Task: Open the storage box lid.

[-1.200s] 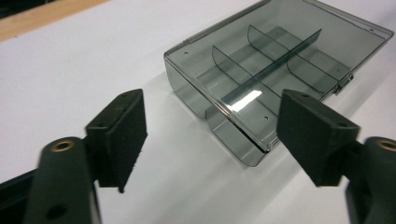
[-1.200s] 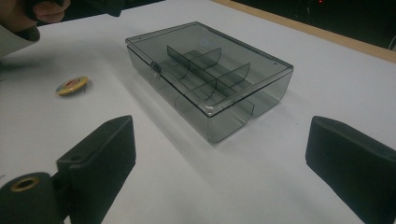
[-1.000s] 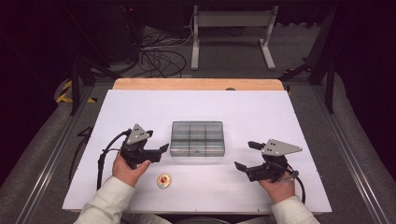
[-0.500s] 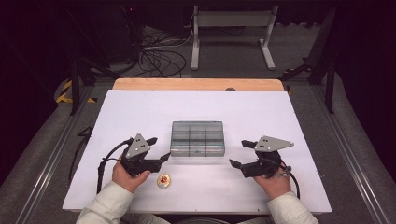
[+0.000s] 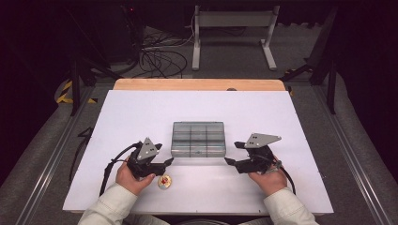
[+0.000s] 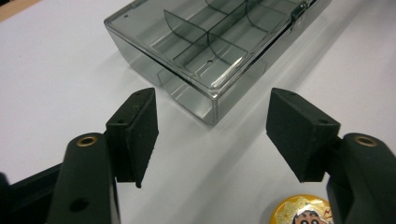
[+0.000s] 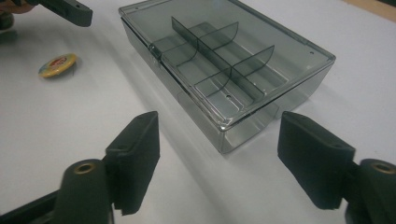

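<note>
Drawn nearer the smoky compartment box (image 5: 198,139) since a second ago: left hand-held gripper (image 5: 165,162) at its 7 o'clock, right hand-held gripper (image 5: 233,154) at 4. Both half-wide, just been closing, nothing between. Box mid-desk (image 5: 141,112); cartoon badge (image 5: 164,182) at 7.

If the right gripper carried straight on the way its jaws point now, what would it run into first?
Most likely the near corner of the clear compartment box: in the right gripper view it sits dead ahead of the right gripper, whose open jaws hold nothing. Depth is hard to judge.
</note>
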{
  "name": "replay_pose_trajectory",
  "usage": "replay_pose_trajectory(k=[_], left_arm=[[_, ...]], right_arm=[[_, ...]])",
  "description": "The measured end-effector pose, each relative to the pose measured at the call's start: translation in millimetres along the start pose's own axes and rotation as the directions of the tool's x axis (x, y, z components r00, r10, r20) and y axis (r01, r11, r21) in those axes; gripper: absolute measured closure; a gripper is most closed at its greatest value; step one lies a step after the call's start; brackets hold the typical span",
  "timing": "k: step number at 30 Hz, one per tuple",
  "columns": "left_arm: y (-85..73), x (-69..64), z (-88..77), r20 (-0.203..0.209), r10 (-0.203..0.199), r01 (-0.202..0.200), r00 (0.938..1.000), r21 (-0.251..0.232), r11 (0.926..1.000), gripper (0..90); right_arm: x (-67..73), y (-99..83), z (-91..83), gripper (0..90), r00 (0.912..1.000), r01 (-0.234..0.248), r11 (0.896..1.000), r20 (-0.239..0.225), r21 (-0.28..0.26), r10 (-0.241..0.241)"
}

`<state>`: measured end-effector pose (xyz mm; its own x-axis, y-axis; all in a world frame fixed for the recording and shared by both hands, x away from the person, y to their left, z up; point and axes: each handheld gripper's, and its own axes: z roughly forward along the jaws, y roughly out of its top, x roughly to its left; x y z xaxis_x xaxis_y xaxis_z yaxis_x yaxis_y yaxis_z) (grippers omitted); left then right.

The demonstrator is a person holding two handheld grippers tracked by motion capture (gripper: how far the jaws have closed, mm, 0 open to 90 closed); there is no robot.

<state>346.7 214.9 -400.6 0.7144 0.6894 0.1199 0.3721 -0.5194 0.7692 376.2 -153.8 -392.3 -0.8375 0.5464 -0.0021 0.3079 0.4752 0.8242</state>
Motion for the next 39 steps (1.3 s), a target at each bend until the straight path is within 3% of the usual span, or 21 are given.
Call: replay_pose_trajectory(k=[11,23,39], left_arm=[[0.6,4.0,14.2,-0.008,-0.025,0.026,0.9997,0.072,0.9971,46.4],[2.1,3.5,22.7,0.02,-0.037,0.035,0.9991,0.104,0.994,59.5],[4.7,2.4,28.2,0.041,-0.03,0.025,0.9987,0.117,0.9928,68.6]], right_arm=[[-3.2,1.2,12.7,48.1,0.9997,-0.023,0.997,0.007,0.073,0.022],[-3.1,2.8,22.7,68.9,0.9997,-0.022,0.993,0.011,0.117,0.021],[-1.7,3.8,25.4,76.9,0.9995,-0.01,0.991,0.032,0.13,0.005]])
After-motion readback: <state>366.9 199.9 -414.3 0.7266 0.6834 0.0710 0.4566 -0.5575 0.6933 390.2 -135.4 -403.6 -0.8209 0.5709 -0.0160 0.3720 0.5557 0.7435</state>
